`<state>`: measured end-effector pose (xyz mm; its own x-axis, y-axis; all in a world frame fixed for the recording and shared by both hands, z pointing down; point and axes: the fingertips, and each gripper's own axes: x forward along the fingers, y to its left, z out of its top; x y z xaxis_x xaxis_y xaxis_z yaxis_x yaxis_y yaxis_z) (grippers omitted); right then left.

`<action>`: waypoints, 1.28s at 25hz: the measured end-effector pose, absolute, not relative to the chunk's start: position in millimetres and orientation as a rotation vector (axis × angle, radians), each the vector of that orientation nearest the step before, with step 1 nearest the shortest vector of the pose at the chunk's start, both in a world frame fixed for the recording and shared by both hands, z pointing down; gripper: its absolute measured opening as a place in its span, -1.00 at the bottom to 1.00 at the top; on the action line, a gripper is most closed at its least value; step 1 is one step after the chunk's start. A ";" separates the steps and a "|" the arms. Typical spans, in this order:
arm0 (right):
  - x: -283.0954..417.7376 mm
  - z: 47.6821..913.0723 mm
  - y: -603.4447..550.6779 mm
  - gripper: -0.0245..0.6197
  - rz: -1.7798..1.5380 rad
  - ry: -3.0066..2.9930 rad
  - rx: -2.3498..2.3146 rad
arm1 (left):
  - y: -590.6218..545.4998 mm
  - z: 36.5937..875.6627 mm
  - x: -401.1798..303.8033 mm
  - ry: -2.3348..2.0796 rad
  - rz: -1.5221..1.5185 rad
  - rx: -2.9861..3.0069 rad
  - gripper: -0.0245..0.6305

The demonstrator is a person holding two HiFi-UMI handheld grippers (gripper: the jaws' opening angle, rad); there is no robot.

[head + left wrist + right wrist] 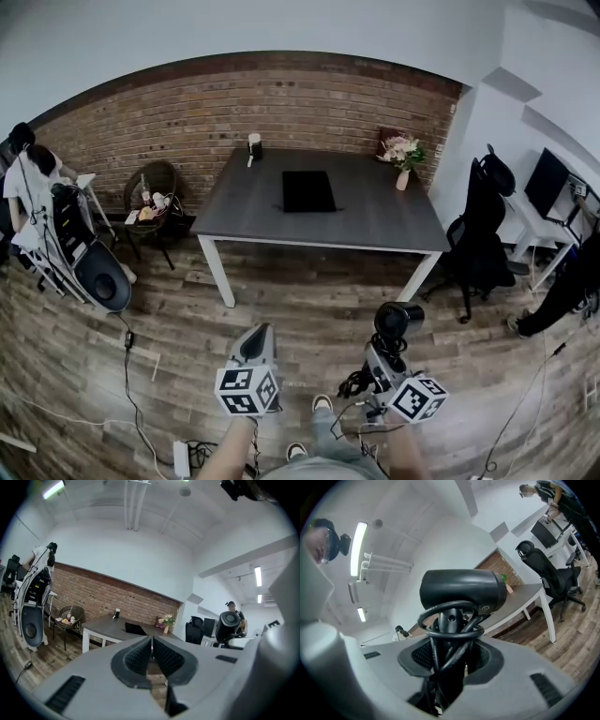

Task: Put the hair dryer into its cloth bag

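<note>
The black hair dryer [398, 322] stands upright in my right gripper [384, 354], over the wooden floor in front of the table. In the right gripper view the jaws are shut on the hair dryer's [461, 590] handle, with its cord looped around it, at my right gripper [449, 660]. My left gripper [255, 345] is beside it, shut and empty; in its own view the pads [140, 657] of my left gripper [151, 656] meet. The flat black cloth bag [308, 190] lies on the grey table [375, 225], well ahead of both grippers, and the bag [135, 629] also shows in the left gripper view.
A flower vase [403, 155] and a small white and black object [254, 145] stand at the table's back edge. A wicker chair [153, 192] with bottles sits to the left, black office chairs [483, 225] to the right. Cables [131, 375] trail over the floor.
</note>
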<state>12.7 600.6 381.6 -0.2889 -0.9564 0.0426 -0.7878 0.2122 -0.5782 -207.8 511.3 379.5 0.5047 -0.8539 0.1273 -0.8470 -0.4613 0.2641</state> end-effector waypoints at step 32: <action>152.5 377.8 326.1 -0.46 -0.733 2.264 -1.586 | 260.1 365.3 -81.3 -1.570 -0.001 2.424 -0.88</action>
<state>152.5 326.1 377.8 -0.3574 -0.9321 0.0580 -0.7893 0.2683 -0.5524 -81.3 260.1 365.3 0.4187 -0.8980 0.1356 -0.8977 -0.3867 0.2110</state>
